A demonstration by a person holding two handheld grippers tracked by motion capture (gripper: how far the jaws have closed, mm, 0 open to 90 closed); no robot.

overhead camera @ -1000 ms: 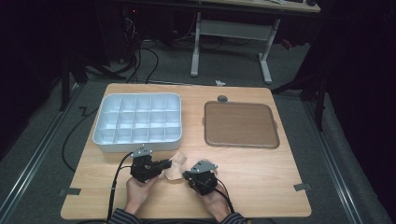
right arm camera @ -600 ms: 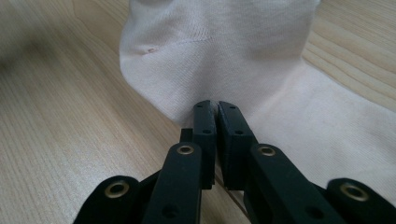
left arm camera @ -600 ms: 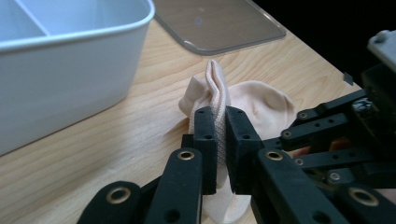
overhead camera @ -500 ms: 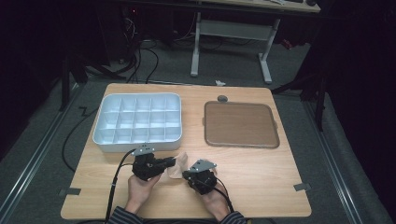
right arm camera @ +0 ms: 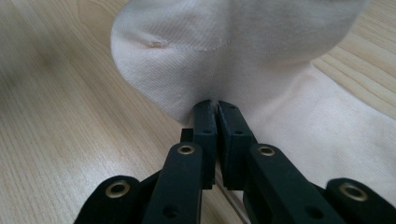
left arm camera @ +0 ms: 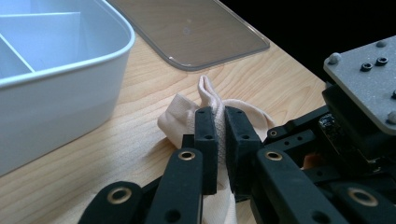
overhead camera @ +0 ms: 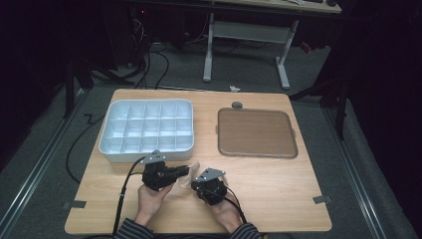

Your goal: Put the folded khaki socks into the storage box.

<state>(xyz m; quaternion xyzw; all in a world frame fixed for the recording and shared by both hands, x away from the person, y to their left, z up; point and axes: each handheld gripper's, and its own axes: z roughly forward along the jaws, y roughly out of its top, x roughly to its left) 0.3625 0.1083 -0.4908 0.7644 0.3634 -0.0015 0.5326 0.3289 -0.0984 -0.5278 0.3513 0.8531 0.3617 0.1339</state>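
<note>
At the near edge of the wooden table [overhead camera: 278, 199], a pale sock [left arm camera: 187, 119] is pinched between the closed jaws of the left gripper [left arm camera: 220, 128] and, at its 3 o'clock, the right gripper [right arm camera: 217, 119]. Farther off, a white divided tray [overhead camera: 147, 130] is seen at 11 o'clock and a brown lid [overhead camera: 256, 133] at 1 o'clock.

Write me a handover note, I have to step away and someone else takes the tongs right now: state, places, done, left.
Left tongs: shut on the beige cloth, pinching a raised fold.
Right tongs: shut on the same cloth's edge.
Cloth lies on the wooden table near the front edge, between both hands, in front of the white divided tray. Brown lid lies flat to the tray's right.
Done: both grips taken.
Left: probably folding the cloth and putting it in a compartment; all look empty.
</note>
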